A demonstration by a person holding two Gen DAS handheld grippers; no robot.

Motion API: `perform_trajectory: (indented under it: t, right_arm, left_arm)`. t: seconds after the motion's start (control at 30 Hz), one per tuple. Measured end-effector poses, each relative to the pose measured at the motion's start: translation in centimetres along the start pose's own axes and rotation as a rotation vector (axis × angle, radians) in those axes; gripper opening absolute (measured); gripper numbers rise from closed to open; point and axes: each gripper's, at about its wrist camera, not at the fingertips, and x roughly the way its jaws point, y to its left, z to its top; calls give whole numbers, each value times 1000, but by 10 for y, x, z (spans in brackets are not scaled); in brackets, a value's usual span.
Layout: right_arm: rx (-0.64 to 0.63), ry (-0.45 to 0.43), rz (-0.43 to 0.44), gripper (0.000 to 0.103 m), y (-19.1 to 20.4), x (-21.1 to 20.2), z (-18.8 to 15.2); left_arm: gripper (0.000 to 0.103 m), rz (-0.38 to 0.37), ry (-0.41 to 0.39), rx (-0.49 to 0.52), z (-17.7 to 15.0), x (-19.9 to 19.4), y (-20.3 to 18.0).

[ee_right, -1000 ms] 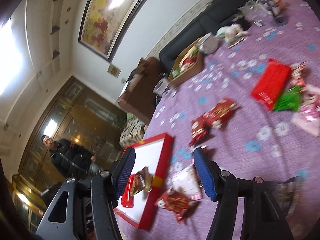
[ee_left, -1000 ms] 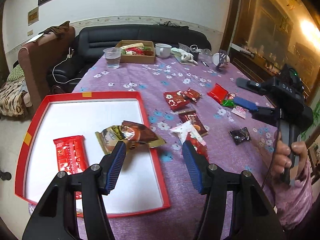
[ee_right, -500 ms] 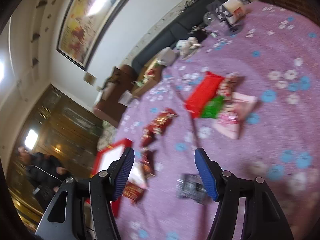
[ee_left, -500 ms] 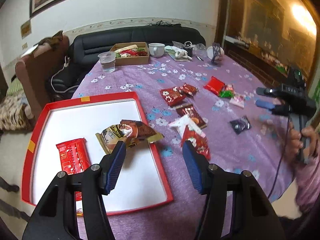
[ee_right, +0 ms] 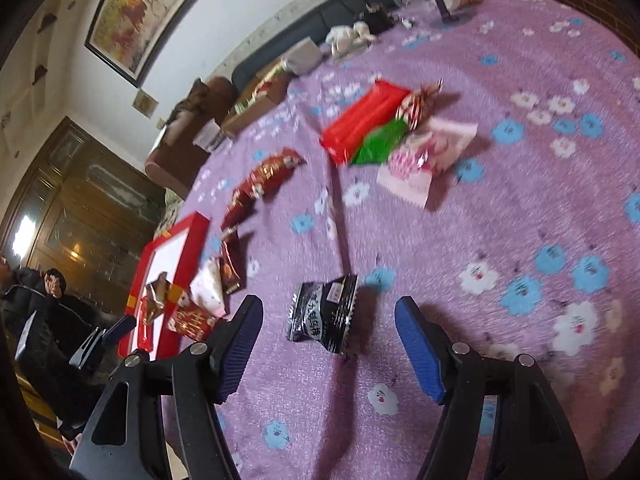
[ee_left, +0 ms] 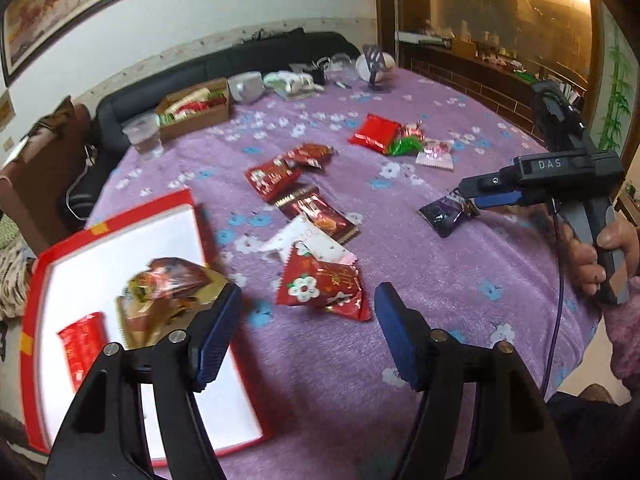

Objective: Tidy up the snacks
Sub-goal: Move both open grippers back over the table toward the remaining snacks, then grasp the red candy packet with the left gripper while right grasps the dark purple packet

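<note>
Now right gripper (ee_right: 328,344) over black packet (ee_right: 325,312), nearer

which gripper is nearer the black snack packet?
Right. The right gripper is open, straddling the black snack packet; the left gripper hovers near the red tray, well away.

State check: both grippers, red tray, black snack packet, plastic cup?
left gripper: open, empty
right gripper: open, straddling the packet, not gripping
red tray: holds a red packet and a gold-brown one
black snack packet: lying on the tablecloth
plastic cup: upright
</note>
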Motion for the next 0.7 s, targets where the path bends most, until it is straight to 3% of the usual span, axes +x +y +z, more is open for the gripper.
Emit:
perform_trajectory:
  t: [0.23, 0.4, 0.47, 0.5, 0.53, 0.6, 0.7]
  right_arm:
    - [-107, -8, -97, 73, 21, 11, 1]
    - [-243, 0, -208, 73, 43, 23, -4]
    - [-308, 4, -262, 72, 51, 30, -7]
    - [-344, 5, -291, 69, 55, 33, -9]
    - [-382, 0, -326, 65, 59, 36, -12]
    - [-426, -14, -378, 46, 62, 38, -15]
    - [-413, -17, -364, 32, 61, 36, -15]
  left_arm:
    - [68, -82, 25, -80, 9, 32, 3]
    - [68, -100, 43, -72, 8, 46, -2]
    - [60, -111, 57, -79, 6, 51, -2]
    - [50, -117, 64, -84, 5, 54, -1]
    - [48, -128, 71, -90, 4, 55, -1]
    - [44, -136, 64, -102, 2, 56, 0]
    - [32, -153, 50, -119, 4, 53, 4]
